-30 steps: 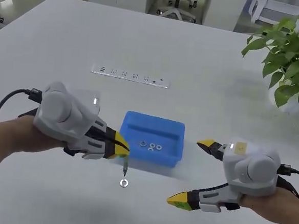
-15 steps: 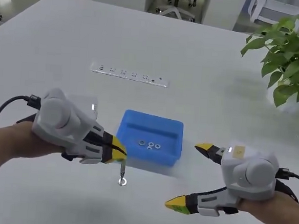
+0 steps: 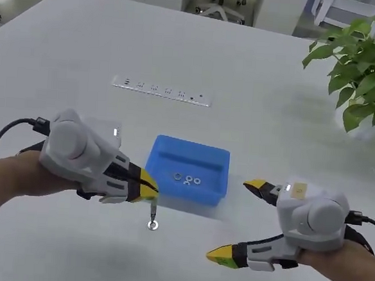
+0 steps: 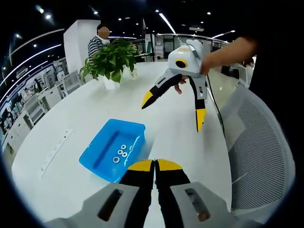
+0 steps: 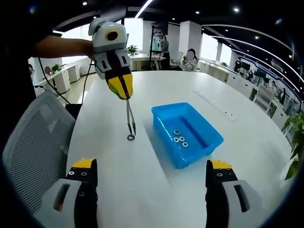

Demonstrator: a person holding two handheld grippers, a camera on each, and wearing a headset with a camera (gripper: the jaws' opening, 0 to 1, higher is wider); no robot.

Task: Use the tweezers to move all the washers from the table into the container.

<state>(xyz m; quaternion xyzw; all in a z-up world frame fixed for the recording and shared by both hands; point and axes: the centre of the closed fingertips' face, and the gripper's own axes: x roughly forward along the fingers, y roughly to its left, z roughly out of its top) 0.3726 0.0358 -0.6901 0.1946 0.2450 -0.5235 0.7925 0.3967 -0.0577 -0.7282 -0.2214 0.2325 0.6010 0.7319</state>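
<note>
One washer [image 3: 152, 225] is left on the counter [image 3: 254, 106], just off the near left corner of the blue container [image 3: 202, 161]; three washers [image 3: 187, 178] lie inside it. Since a second ago the left gripper [image 3: 147, 186], jaws pressed shut on the tweezers [image 3: 153, 210], has sunk a little, so the tips of the tweezers now meet the loose washer where we saw a gap. That washer is unmoved and not yet lifted. Right gripper [image 3: 236, 218]: jaws spread wide, holding nothing, towards the counter's near edge. We judge the last pick imminent.
</note>
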